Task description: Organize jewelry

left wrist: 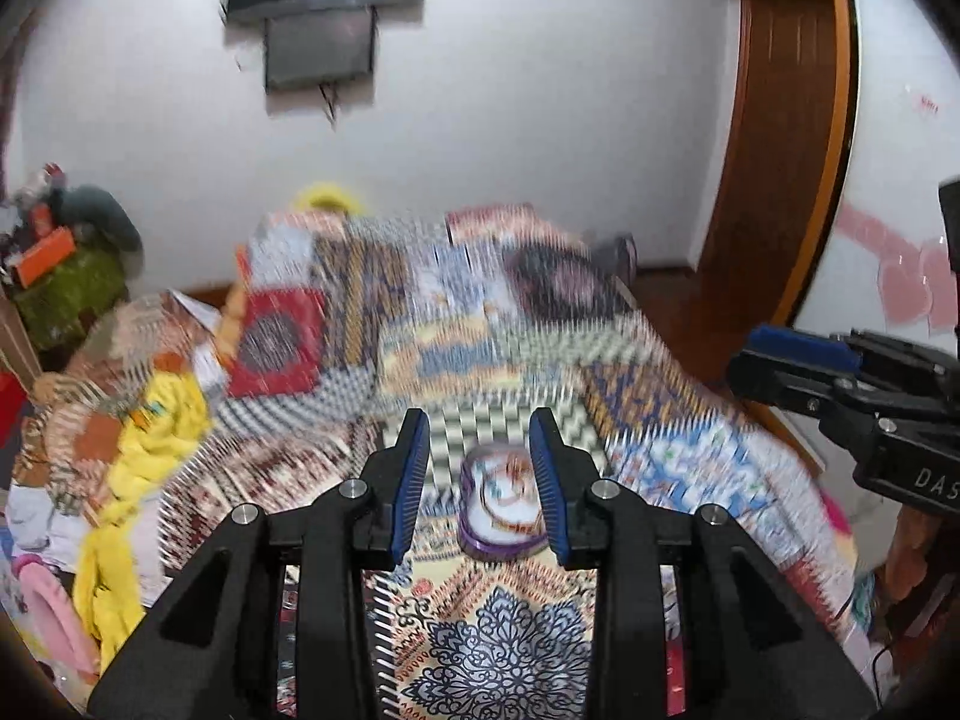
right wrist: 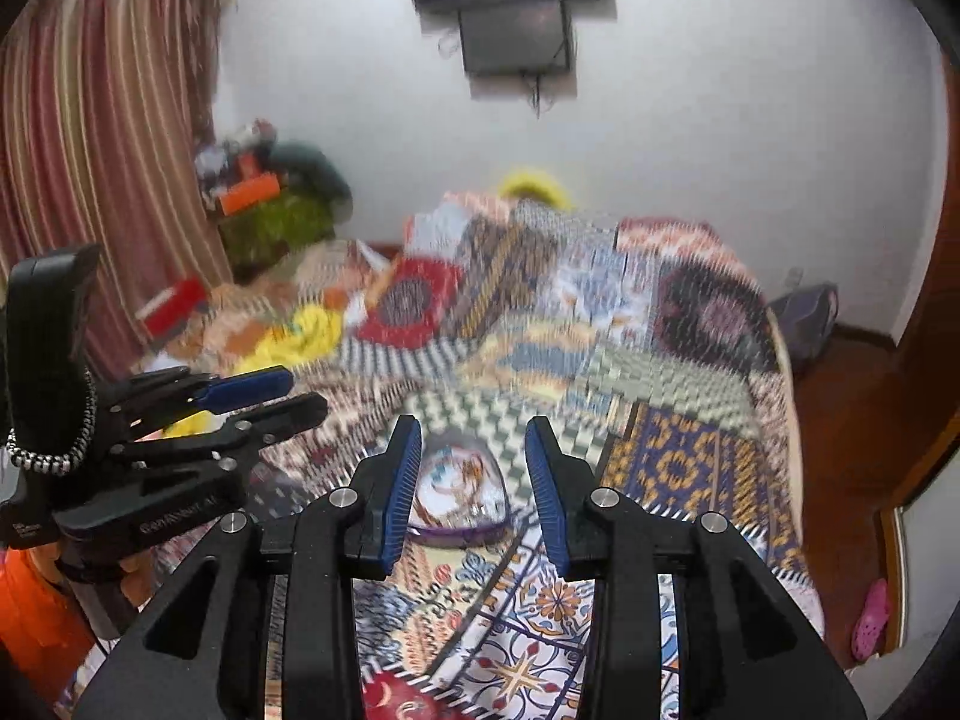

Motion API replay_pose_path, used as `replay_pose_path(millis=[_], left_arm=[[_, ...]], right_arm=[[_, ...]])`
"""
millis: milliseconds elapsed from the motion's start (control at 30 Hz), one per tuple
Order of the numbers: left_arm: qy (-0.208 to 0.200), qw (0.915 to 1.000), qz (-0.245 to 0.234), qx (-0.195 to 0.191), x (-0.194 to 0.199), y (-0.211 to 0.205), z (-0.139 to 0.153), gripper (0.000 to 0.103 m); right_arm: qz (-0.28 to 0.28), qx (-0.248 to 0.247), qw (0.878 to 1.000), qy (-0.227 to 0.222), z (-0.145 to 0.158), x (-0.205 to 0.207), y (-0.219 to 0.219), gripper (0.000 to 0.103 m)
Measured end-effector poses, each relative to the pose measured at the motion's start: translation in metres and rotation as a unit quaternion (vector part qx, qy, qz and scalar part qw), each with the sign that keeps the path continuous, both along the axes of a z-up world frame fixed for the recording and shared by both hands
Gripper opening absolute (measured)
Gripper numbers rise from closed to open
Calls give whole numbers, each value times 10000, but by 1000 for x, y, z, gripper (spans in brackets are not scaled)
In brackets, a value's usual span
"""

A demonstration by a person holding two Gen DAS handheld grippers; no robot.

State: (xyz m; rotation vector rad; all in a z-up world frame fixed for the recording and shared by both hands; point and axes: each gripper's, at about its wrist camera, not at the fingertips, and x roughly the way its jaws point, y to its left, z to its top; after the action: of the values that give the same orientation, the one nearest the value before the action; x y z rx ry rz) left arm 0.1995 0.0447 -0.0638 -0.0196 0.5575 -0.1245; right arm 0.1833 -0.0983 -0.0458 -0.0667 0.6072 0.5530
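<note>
Both claws wide open and empty, left gripper (left wrist: 480,480) and right gripper (right wrist: 471,480) each aimed straight at the purple-rimmed jewelry box (left wrist: 501,510) lying dead ahead on the patchwork bedspread (left wrist: 480,324), roughly equally near, honestly can't tell which is closer.

I see a patchwork bedspread (left wrist: 480,312) of red, blue, cream and black-and-white checked squares, blurred. On it sits an oval clear-lidded jewelry box (left wrist: 501,504) with a purple rim, orange and white shapes inside. My left gripper (left wrist: 480,468) and right gripper (right wrist: 474,468) are black with blue pads (right wrist: 399,480). A yellow cloth (left wrist: 156,414) lies beside red-and-cream striped curtains (right wrist: 102,138).
</note>
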Motion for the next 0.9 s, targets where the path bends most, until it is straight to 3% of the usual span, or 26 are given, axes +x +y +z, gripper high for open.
replay_pose_path(millis=[100,333,467,533,700,767,900], left_arm=[[-592,9982,71,-37,-37,-3,38,34],[-1587,9872,108,-121,-111,-12,89,37],[-1987,9797,217,-159,-145,-17,102,54],[-2089,9774,288,-142,-156,-19,105,62],[-2370,9702,513,-31,-181,-22,106,90],[-2438,9679,602,21,-186,-23,105,91],[-2433,9682,583,-37,-195,-22,103,94]], right_arm=[[-37,264,9988,-408,28,-27,-7,33],[-239,666,9862,-1494,80,-104,-18,33],[-428,853,9737,-2067,98,-145,-24,60],[-593,907,9671,-2300,103,-162,-27,66],[-865,976,9584,-2538,104,-181,-30,98],[-1024,994,9554,-2587,103,-185,-32,103],[-1170,908,9565,-2512,99,-184,-31,103]])
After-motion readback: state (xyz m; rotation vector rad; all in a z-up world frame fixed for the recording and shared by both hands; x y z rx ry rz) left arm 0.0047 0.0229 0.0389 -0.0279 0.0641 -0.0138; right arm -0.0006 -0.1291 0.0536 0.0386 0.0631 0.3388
